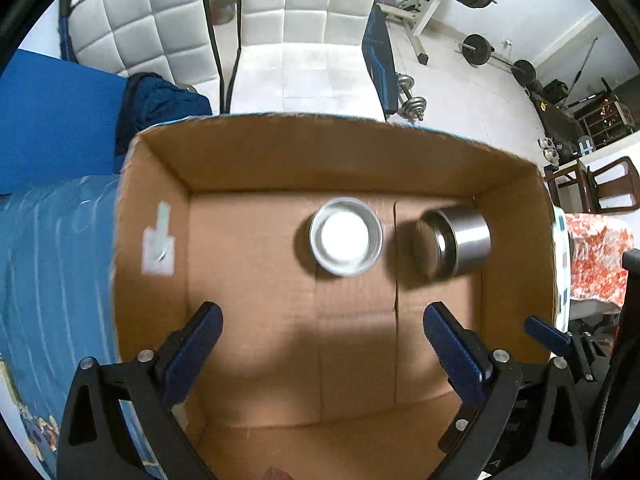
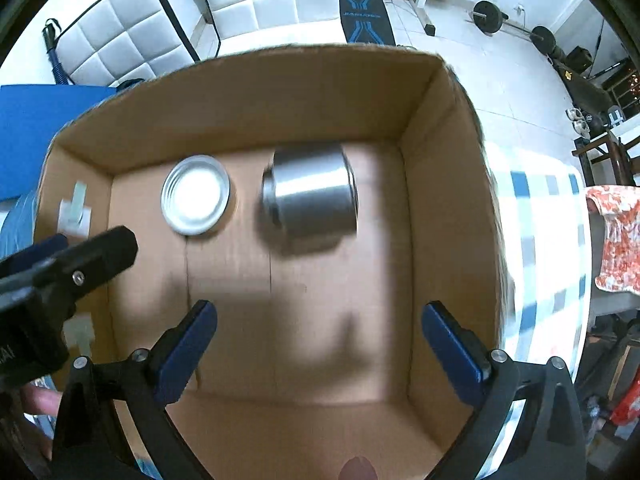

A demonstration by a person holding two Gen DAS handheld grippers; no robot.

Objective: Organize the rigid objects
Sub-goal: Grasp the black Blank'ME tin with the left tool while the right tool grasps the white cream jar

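Observation:
An open cardboard box (image 1: 280,152) (image 2: 248,92) holds two things on its floor. A round silver lid (image 1: 346,242) (image 2: 196,200) lies flat, inner side up. A steel cylindrical container (image 1: 456,242) (image 2: 310,196) lies on its side to the lid's right. My left gripper (image 1: 322,326) is open and empty above the box floor, short of the lid. My right gripper (image 2: 320,324) is open and empty above the floor, below the container. The left gripper's body shows at the left edge of the right wrist view (image 2: 60,276).
The box rests on a blue patterned cloth (image 1: 52,264). A checked cloth (image 2: 536,216) lies to the box's right. White quilted panels (image 1: 280,12), a weight bench (image 2: 364,12) and barbell weights (image 1: 476,48) stand behind. An orange floral cloth (image 1: 596,256) and a wooden chair (image 1: 600,184) are at right.

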